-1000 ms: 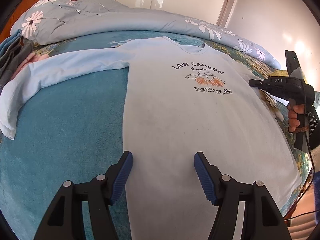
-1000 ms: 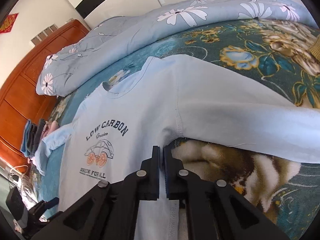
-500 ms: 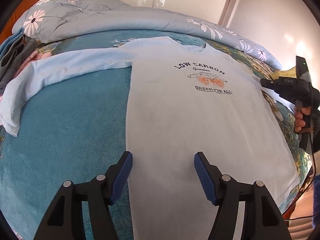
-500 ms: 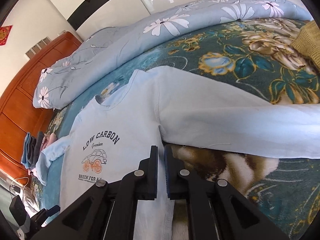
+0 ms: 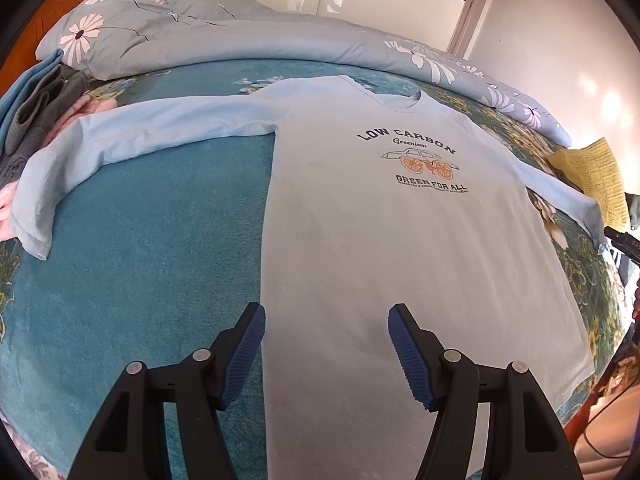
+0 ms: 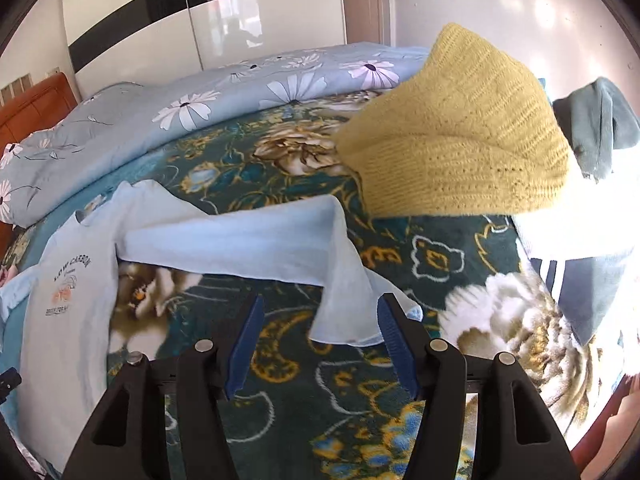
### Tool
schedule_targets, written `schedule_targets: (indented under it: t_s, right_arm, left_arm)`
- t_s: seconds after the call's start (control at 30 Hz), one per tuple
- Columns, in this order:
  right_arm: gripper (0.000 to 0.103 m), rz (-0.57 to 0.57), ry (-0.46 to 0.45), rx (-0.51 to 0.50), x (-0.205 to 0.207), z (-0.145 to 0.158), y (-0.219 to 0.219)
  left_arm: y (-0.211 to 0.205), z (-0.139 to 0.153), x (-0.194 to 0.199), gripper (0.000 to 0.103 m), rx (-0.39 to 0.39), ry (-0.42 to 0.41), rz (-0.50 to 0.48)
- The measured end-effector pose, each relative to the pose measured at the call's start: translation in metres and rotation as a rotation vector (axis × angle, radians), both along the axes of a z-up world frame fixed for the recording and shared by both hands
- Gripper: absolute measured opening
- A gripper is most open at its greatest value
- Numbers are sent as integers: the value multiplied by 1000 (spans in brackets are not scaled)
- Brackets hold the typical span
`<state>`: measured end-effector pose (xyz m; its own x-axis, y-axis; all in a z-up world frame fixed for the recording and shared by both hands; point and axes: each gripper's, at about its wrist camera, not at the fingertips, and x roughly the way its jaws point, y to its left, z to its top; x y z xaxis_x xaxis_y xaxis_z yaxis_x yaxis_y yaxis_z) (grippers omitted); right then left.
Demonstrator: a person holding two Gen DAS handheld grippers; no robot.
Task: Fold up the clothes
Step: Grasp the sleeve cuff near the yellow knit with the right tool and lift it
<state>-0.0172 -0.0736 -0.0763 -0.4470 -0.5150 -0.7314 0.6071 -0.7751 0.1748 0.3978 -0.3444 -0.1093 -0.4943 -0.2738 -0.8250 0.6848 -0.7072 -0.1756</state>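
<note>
**Cloth, plush and plastic**

The pale blue shirt (image 5: 360, 240) is thin, matt woven cloth. Under it the bed blanket (image 5: 140, 260) looks plush and fuzzy. The yellow sweater (image 6: 460, 140) is a coarse open knit. The headboard (image 6: 32, 108) is glossy orange wood. The left gripper (image 5: 326, 344) is matt black plastic with ribbed blue pads (image 5: 244, 356).

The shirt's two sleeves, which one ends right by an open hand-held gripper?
The right sleeve: its cuff droops beside the right hand-held gripper. The other sleeve stretches far from both.
</note>
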Motion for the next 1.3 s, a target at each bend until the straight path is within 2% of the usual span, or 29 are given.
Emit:
schedule_targets:
  t_s: [0.17,0.23,0.3,0.4,0.53,0.63,0.67,0.73,0.83,0.97,1.1,1.17,1.3]
  right_arm:
    - [60,-85,47,95,-16,-11,33]
    - [44,-85,27,84,-20,-10,38]
    - [3,-76,-2,60,-23,-9,41]
    - [3,-58,-52,0,-27,-3,47]
    - [3,-41,-128,-227,-31,38,71]
    - [3,-68,-162,-294,-42,59,87]
    - [3,-87,-176,-299,-49,62,91]
    - [3,-148,-193,-221,-68,54,94]
    - [3,-234,-269,-136,-97,21,96]
    - [3,-304,-321,-125,-122,-11,95]
    - [6,-339,-301,-135,-134,-13,90]
    - [13,-337,-276,-138,-132,-8,91]
    - [40,-334,-265,-186,-118,-3,105]
  left_arm:
    - [5,4,-3,68,-15,-11,-12]
    - [5,5,-4,68,-17,-12,-13]
    - [6,6,-6,68,-16,-10,-16]
    - [5,8,-8,68,-21,-11,-21]
    - [4,6,-8,68,-16,-16,-17]
    - [2,4,-7,68,-11,-21,-12]
    - [2,3,-7,68,-9,-22,-11]
    - [1,1,-6,68,-5,-25,-8]
    - [0,-1,-6,68,1,-29,-3]
    - [-2,-1,-6,68,-2,-36,-1]
    - [-3,-1,-6,68,-6,-37,3]
    - [-3,-2,-5,68,-3,-37,5]
    - [-3,-6,-2,68,8,-40,13]
